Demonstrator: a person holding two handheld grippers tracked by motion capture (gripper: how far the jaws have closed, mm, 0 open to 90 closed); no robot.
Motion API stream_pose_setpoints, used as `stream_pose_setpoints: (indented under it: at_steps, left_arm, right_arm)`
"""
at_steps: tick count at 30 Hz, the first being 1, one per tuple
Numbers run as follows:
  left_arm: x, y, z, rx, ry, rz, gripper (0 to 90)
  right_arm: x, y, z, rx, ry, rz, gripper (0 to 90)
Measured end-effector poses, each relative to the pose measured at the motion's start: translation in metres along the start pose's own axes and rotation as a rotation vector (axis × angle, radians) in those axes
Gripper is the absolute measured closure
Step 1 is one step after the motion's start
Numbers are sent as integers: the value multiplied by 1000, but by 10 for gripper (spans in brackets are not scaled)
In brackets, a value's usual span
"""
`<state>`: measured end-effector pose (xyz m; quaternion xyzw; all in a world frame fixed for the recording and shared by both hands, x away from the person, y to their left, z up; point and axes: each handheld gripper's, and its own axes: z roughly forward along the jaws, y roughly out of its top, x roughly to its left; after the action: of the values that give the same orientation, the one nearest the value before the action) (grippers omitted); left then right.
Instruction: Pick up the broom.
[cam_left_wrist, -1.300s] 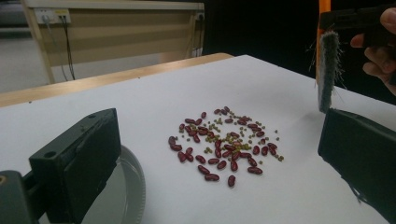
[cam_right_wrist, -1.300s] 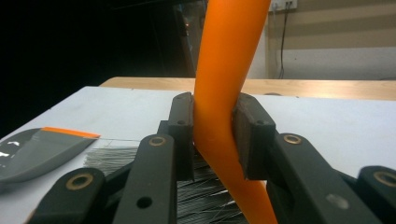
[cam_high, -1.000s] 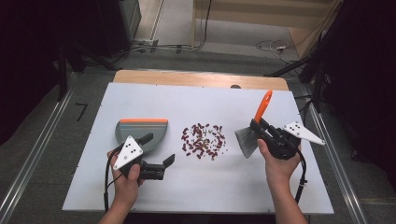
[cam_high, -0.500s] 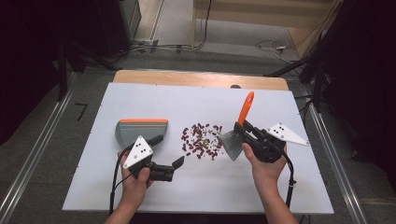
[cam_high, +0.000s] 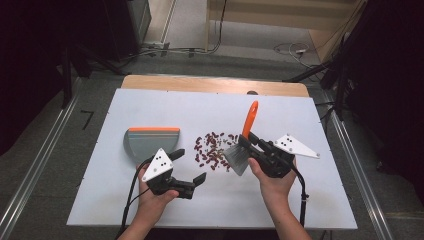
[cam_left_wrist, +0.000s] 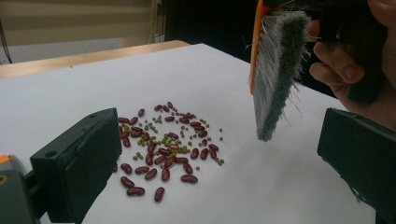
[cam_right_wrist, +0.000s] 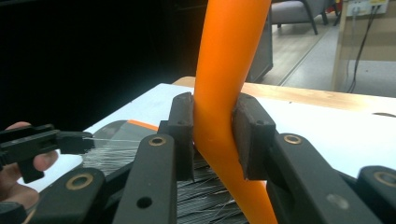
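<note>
Brush (cam_high: 241, 148) first: it's clamped by its orange handle (cam_right_wrist: 224, 93) between the two black pads of the right gripper (cam_high: 254, 146), and the squeeze is seen really clearly in the right gripper view, where the handle rises straight up between the jaws. Its grey bristles (cam_left_wrist: 275, 74) are pointed down at the table and held just off the white surface, right beside the right edge of the bean pile. No bean is seen touching the bristles.

That pile of beans (cam_high: 215, 150), dark red ones with small green ones mixed in, is spread roughly at the middle of the table (cam_high: 300, 210), a bit toward the near edge.

A grey dustpan with an orange strip (cam_high: 150, 142) is laid flat to the left of the pile, with a clear gap of bare table between the two.

Left gripper (cam_high: 189, 167) is held near the front edge, just in front of the dustpan, with its jaws wide apart and nothing between them. From its own view the beans are framed in the gap, with the brush hanging at the upper right.
</note>
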<state>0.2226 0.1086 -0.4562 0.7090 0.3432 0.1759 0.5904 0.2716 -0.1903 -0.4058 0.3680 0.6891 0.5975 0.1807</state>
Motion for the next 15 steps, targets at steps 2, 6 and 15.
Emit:
stream_pose_setpoints:
  at_steps: [2, 6, 15]
  left_arm:
    - [-3, 0, 2, 4, -6, -4, 8]
    - [-7, -1, 5, 11, -17, -5, 18]
    - [-16, -2, 12, 23, -40, -17, 56]
  right_arm:
    - [3, -1, 1, 3, 11, 3, 692]
    - [11, -1, 4, 3, 27, -5, 691]
    - [26, -3, 9, 1, 66, -19, 691]
